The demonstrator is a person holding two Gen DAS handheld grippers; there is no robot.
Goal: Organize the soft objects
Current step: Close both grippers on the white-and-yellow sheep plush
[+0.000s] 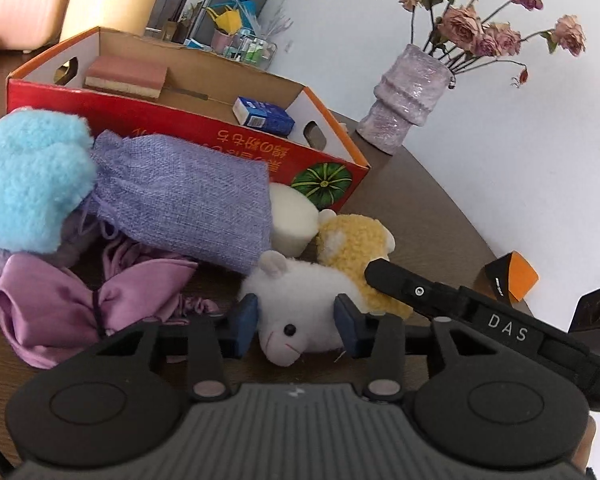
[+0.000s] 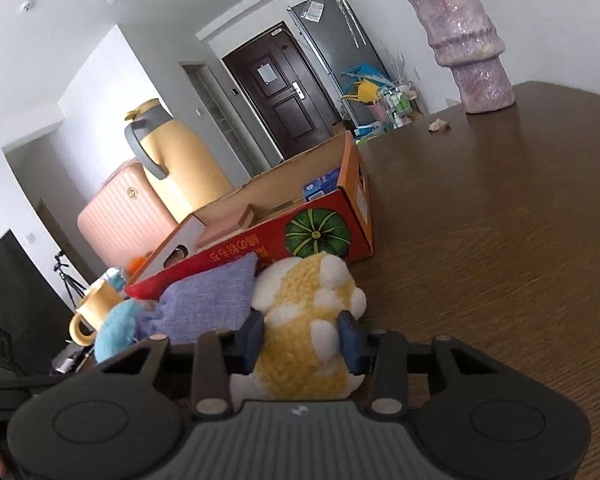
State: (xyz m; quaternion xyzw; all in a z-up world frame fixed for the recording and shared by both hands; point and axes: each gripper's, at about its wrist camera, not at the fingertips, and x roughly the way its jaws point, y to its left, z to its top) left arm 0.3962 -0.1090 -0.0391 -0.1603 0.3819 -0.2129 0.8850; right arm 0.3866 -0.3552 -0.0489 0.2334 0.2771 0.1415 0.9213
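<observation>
Two plush animals, white point(image 1: 296, 308) and yellow point(image 1: 352, 248); one purple pouch point(image 1: 188, 196); perhaps two items in the box point(image 1: 204, 136).

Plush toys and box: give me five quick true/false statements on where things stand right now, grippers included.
1. The left gripper has the white plush between its pads. True.
2. The right gripper is closed on the purple fabric pouch. False: it is closed on the yellow plush.
3. The red cardboard box already holds a pink sponge and a small blue carton. True.
4. Both plush toys lie inside the box. False: both are on the table in front of it.
5. The vase lies tipped over. False: it stands upright.
</observation>
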